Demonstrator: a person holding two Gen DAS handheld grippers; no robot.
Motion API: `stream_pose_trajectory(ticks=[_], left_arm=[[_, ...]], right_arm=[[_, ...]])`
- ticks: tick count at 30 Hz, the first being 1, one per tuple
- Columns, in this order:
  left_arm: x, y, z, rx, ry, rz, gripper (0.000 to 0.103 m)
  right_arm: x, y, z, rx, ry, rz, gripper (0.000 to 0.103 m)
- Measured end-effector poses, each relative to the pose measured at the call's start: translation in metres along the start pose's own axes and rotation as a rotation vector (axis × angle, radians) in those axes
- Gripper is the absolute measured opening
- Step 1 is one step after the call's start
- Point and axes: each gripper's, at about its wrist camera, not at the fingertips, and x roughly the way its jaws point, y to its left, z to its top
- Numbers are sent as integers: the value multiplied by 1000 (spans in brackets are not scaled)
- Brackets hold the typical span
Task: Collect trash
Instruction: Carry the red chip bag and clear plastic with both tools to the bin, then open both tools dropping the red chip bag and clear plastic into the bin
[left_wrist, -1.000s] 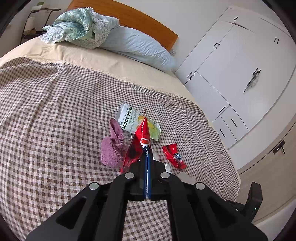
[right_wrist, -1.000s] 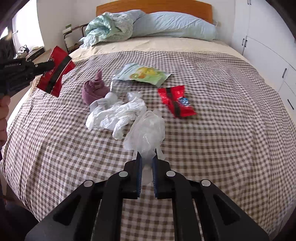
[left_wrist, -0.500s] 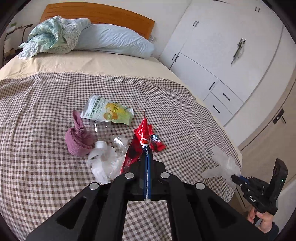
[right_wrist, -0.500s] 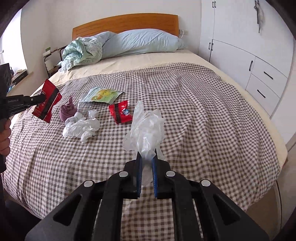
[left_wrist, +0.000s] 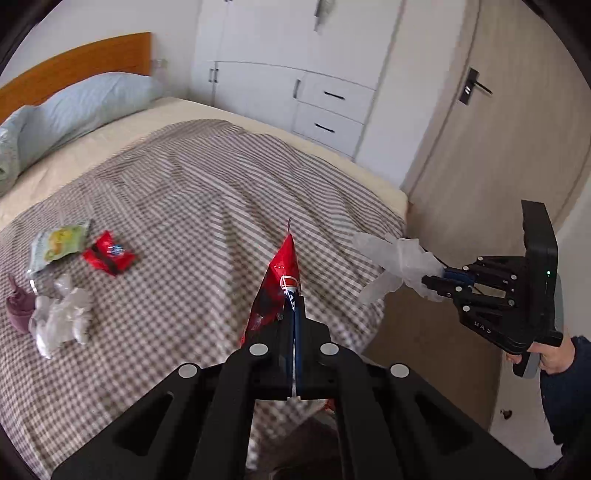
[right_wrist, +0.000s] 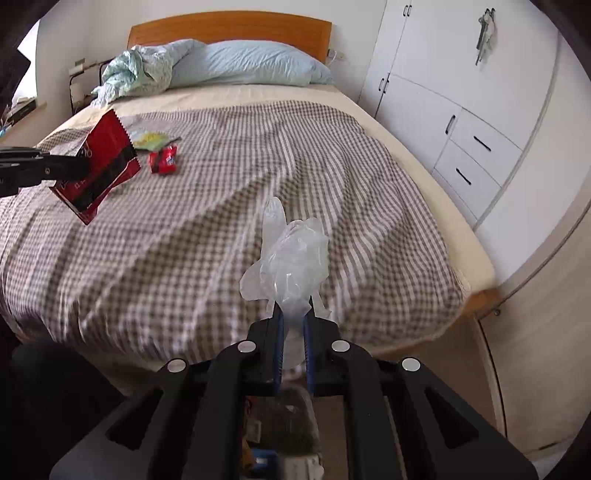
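Note:
My left gripper (left_wrist: 295, 314) is shut on a red and black snack bag (left_wrist: 275, 291), held in the air over the bed's foot end; the bag also shows in the right wrist view (right_wrist: 99, 162). My right gripper (right_wrist: 293, 314) is shut on a clear plastic glove (right_wrist: 291, 258), held off the bed's foot corner; it shows in the left wrist view (left_wrist: 439, 278) with the glove (left_wrist: 395, 262). On the checked blanket (left_wrist: 192, 206) lie a small red wrapper (left_wrist: 107, 254), a green snack pouch (left_wrist: 59, 243), crumpled white gloves (left_wrist: 61, 317) and a purple sock (left_wrist: 18, 310).
White wardrobe with drawers (right_wrist: 472, 155) stands right of the bed. A wooden door (left_wrist: 491, 140) is beyond the bed's foot. Pillow (right_wrist: 251, 66) and bunched bedding (right_wrist: 136, 74) lie at the headboard. A bin with trash (right_wrist: 280, 435) sits below my right gripper.
Both grippers have pulled back from the bed's middle toward its foot end and swung right, each carrying its item. The trash left on the blanket has not moved.

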Motion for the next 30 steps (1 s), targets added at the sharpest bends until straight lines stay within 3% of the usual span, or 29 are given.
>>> stream_pose_trajectory(ticks=[4,10,17,22,25,27,30], left_arm=[[46,-53,-11,85,129,-48,0],[103,-99,-18,116,284,-68,0],[154,-142,-34,155,432,-51,0],[214,-151,-59,128,638,-70,0],[244,-163,-73,187,720,-30,0],[262,-169,-80,236,752,-5,0],[286,-175,-88,340,748,27,0]], right_arm=[[15,-20,-65,57,110,19,10],[73,-20,-139,126,244,80,10],[122,4,-184,152,335,189,10],[150,26,-211,118,402,195,11],[159,26,-222,159,414,204,24],[155,23,-228,176,386,181,40],[145,11,-233,227,342,177,40]])
